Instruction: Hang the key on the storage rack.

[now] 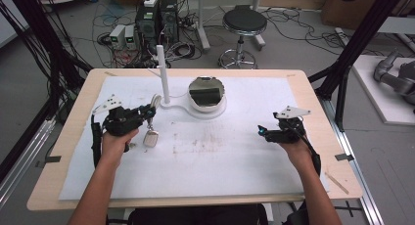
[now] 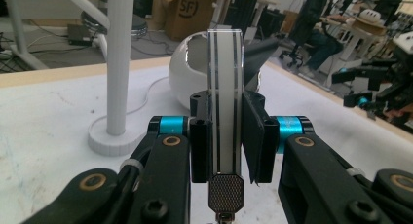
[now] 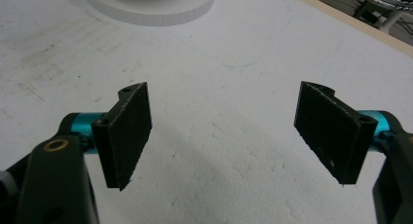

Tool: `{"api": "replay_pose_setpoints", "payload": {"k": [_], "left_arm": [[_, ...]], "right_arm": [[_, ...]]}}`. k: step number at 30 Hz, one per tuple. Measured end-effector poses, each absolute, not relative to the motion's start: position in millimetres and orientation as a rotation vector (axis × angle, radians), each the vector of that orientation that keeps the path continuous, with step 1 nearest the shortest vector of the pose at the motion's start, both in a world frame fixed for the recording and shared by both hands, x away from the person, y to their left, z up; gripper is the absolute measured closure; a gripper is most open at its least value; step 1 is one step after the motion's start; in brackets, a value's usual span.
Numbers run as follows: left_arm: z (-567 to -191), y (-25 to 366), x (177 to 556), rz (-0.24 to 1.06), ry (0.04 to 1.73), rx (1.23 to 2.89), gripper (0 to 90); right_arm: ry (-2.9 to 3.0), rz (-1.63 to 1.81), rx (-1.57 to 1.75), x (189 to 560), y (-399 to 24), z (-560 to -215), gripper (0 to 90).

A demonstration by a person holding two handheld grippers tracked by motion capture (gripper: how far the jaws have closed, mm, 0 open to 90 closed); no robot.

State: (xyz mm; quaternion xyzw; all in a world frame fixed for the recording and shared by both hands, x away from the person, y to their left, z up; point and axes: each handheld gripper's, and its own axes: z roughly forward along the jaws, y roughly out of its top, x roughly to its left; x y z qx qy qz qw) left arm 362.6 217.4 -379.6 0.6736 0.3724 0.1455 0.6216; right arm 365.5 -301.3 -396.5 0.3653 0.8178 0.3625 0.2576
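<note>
Silver-and-white striped watch band (image 2: 224,95) stood upright between the jaws of the left gripper (image 2: 226,136), clamped on both faces, its metal clasp (image 2: 225,192) hanging just below the pads. From above, the watch (image 1: 152,129) dangled from that gripper (image 1: 147,113) over the white mat (image 1: 230,151), at about nine o'clock from the table's centre. A white post (image 1: 163,76) and a white rounded holder (image 1: 207,94) stood near twelve o'clock on one shared base. At three o'clock, the right gripper (image 1: 264,133) rested low over the mat, its jaws spread wide with nothing between them.
</note>
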Motion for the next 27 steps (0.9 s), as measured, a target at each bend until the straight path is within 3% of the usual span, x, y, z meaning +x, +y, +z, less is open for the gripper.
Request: {"api": "replay_pose_setpoints", "payload": {"k": [27], "left_arm": [[-336.1, 218.9, 426.5, 0.170, 0.818, 1.420, 74.6]], "right_arm": [[2.223, 0.986, 0.979, 368.2, -300.5, -397.8, 21.9]]}}
